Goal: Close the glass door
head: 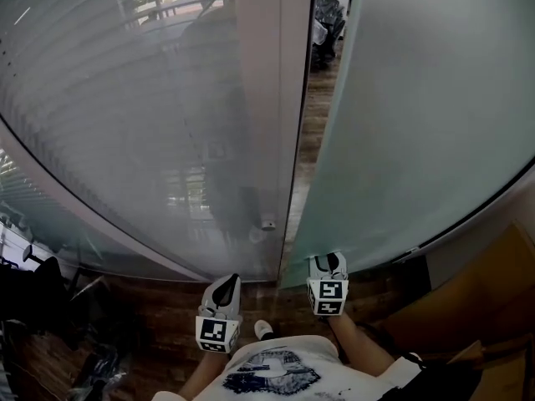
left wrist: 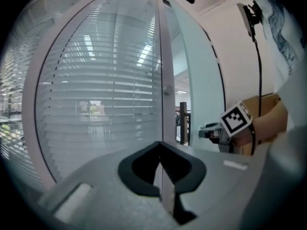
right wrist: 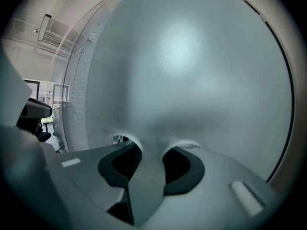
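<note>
**Frosted glass door ajar, right gripper up against it**

The glass door (head: 418, 115) fills the right half of the head view, swung off the pale frame post (head: 269, 98), so a narrow gap (head: 316, 98) runs up between them. The door's top is cut off. Whatever is beyond the gap is too dark to call.

The right gripper (head: 328, 261) sits low on the door face, just beside its free edge, fingers apart and clamped on nothing. Its own view is basically all frosted pane, and the tips look like they're touching it, though I can't swear to that.

The left gripper (head: 226, 281) has its fingers together and is empty. It hangs near the post, in front of the fixed glass panel (head: 125, 124) with blinds behind it.

Dark wood floor (head: 150, 316) below.
</note>
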A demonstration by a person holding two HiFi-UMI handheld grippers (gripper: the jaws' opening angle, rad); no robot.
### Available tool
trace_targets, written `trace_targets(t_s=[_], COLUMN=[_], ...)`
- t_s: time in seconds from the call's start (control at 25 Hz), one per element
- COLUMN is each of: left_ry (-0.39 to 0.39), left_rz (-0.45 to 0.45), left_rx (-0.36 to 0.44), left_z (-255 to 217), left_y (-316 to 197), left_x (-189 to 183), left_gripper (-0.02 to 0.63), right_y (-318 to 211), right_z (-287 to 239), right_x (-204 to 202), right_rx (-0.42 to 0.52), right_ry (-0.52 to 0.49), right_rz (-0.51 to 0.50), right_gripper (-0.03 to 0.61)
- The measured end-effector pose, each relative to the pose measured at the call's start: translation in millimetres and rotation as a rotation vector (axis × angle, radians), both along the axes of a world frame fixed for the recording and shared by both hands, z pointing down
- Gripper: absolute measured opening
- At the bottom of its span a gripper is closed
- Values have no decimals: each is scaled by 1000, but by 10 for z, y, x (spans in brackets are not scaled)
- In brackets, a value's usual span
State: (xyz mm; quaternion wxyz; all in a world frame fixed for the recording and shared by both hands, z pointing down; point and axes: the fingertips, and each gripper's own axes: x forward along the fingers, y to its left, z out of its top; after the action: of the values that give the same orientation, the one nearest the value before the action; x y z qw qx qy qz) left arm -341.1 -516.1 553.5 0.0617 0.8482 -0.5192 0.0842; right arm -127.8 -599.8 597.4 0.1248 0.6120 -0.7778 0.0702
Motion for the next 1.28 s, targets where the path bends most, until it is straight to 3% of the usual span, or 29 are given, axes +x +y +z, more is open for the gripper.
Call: trace_targets(t_s=[1.28], left_ry=[-7], left_rz=[89], left_rx=[-38], left_z=[159], left_y=[-215], left_x=[-184], left_gripper=[2], right_y=[-805], right_z=[14], right_x=[-17], right_rx=[41], right_ry=[4], right_rz=[43], right_gripper=[124])
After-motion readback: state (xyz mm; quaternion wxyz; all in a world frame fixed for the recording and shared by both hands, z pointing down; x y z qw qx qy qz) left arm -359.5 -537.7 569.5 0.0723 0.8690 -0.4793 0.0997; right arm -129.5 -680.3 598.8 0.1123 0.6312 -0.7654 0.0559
